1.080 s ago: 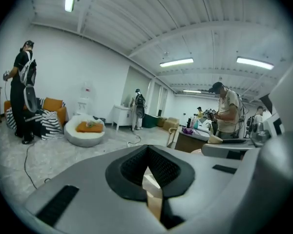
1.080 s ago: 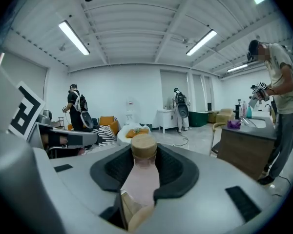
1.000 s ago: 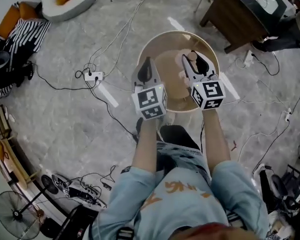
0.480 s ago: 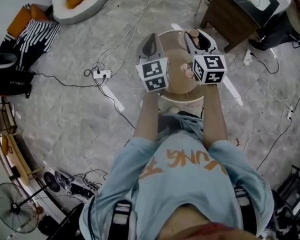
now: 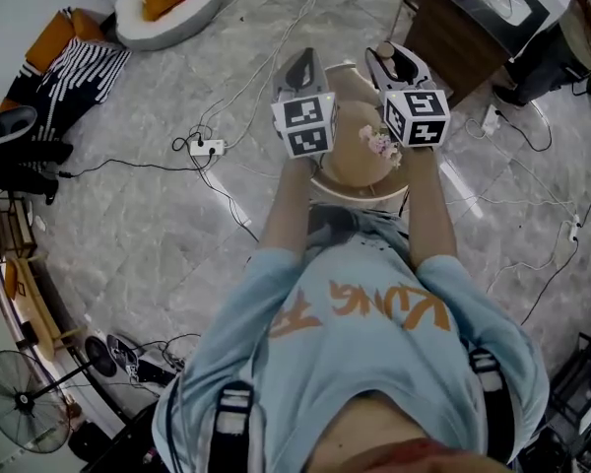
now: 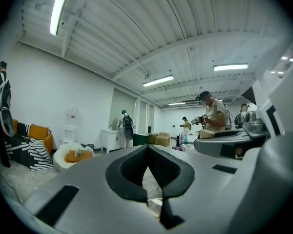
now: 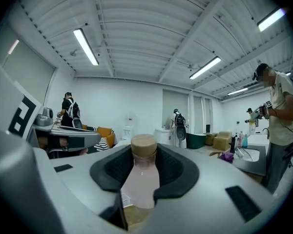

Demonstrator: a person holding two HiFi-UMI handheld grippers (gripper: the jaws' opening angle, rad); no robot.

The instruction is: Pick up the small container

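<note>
Lift seems the step in hand: your right gripper (image 5: pixel 396 65) clasps the small container (image 7: pixel 142 179), raised above the round surface (image 5: pixel 345 161). Your left gripper (image 5: pixel 300 72), beside it, is clenched and empty. Next, hold the grasp firm and level.

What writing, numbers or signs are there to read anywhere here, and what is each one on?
Shirt: large orange letters, seen upside down and creased; too unclear to read.
Left cube and right cube: black-and-white square patterns only, no words.
Bottle: no label in view.
Nothing else legible in any view.
</note>
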